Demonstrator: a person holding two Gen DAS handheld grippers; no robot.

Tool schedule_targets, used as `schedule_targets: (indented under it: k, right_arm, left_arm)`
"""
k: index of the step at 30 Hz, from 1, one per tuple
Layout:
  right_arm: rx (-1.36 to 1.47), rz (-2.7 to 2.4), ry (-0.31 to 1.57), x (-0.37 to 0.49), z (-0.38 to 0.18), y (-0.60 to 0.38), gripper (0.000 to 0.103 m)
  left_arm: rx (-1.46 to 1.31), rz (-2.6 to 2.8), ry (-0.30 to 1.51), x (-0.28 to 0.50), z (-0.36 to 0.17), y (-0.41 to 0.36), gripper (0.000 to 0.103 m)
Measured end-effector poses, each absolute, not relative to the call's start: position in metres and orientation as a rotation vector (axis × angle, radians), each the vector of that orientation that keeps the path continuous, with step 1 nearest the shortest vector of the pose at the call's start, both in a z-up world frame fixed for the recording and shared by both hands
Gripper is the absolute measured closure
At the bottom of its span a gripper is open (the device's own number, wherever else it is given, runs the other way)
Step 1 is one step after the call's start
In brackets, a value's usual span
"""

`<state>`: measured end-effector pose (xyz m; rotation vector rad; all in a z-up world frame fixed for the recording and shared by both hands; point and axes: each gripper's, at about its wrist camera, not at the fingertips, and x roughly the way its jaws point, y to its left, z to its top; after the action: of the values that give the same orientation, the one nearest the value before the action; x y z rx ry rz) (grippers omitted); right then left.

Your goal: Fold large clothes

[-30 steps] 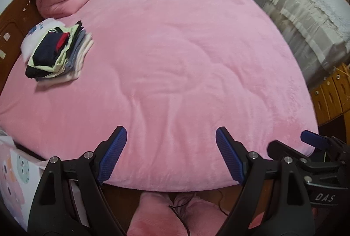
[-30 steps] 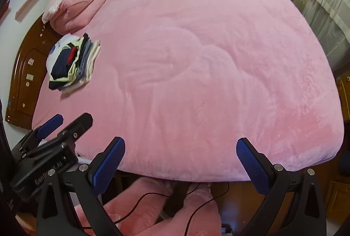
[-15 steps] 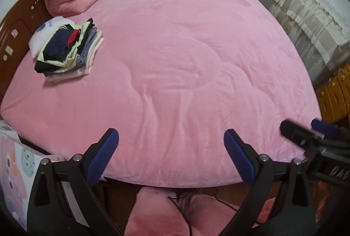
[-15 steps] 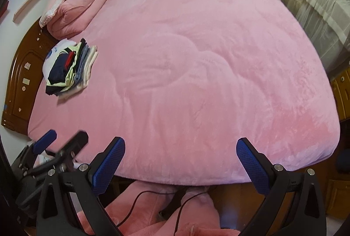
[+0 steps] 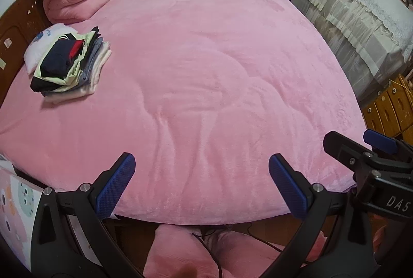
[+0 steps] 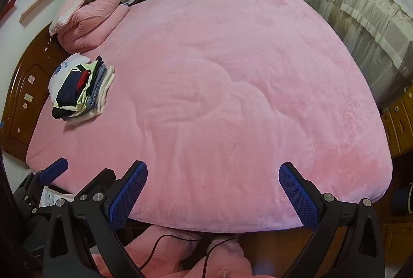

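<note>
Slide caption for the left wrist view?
Open left gripper above pink bedspread; folded clothes stack near headboard.

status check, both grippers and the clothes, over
Left gripper open, empty. Right gripper open, empty, above the bed's near edge. Stack of folded clothes sits far left on pink bedspread. Nothing in the way.

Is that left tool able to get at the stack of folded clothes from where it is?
Probably yes. The left tool is open and empty, and only bare pink blanket lies between it and the stack, though it's a long reach across the bed.
</note>
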<state>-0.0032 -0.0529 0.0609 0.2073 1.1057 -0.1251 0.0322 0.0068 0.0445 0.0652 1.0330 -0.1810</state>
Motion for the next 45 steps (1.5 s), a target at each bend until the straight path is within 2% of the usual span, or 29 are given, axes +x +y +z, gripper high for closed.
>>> schedule_targets:
  k: [16,45]
  right_arm:
    - [0.185,-0.126,1.129,-0.011,0.059,-0.056,0.0]
    - [0.168,-0.101,1.158,-0.007,0.05,-0.073,0.0]
  left_arm:
    - [-0.059,-0.091,1.053,0.026,0.037,0.038,0.001]
    - [-0.025,-0.106,1.06,0.022,0.037,0.031,0.001]
